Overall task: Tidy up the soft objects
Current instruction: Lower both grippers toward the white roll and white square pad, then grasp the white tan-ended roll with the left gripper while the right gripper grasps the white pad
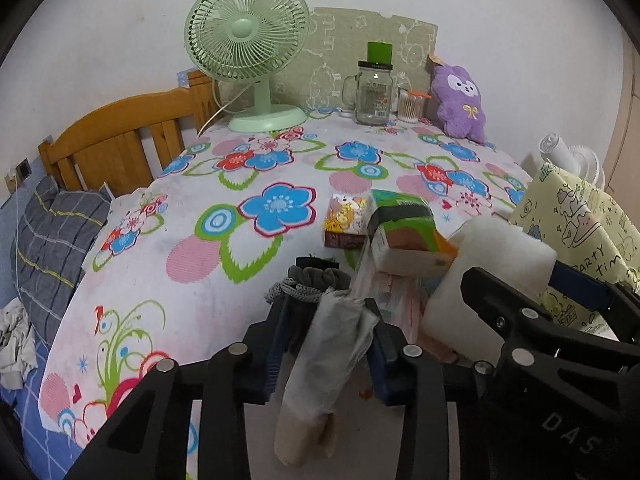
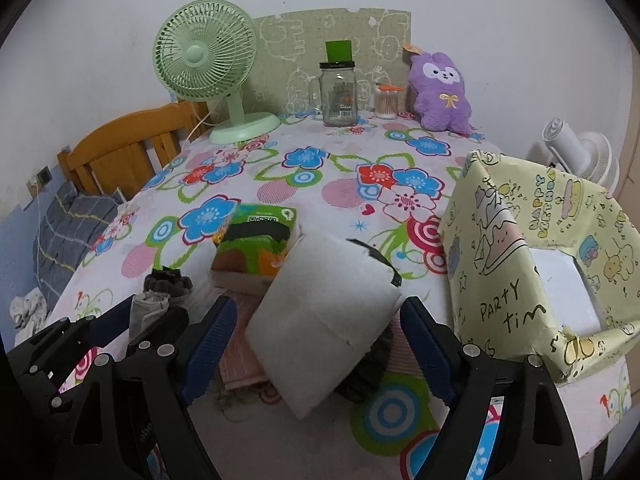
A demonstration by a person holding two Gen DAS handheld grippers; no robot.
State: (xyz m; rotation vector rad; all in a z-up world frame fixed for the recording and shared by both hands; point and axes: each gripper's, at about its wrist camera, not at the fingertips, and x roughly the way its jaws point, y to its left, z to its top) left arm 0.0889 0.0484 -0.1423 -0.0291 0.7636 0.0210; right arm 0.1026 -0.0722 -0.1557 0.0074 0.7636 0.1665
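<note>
My left gripper (image 1: 326,312) is shut on a grey and beige rolled sock (image 1: 324,356), which hangs down between its fingers; it also shows in the right wrist view (image 2: 148,312). A dark grey knit item (image 1: 316,276) lies just beyond it. My right gripper (image 2: 320,320) stands around a white foam sponge block (image 2: 328,320), its fingers touching both sides; the block also shows in the left wrist view (image 1: 488,276). A green tissue pack (image 2: 256,240) lies beyond. A yellow patterned box (image 2: 540,264) stands to the right. A purple plush (image 2: 440,92) sits at the back.
A green fan (image 2: 208,68), a glass jar (image 2: 339,94) and a cotton swab jar (image 2: 386,102) stand at the table's far edge. A small cartoon box (image 1: 346,220) lies mid-table. A pink cloth (image 2: 240,356) lies under the sponge. A bed is to the left.
</note>
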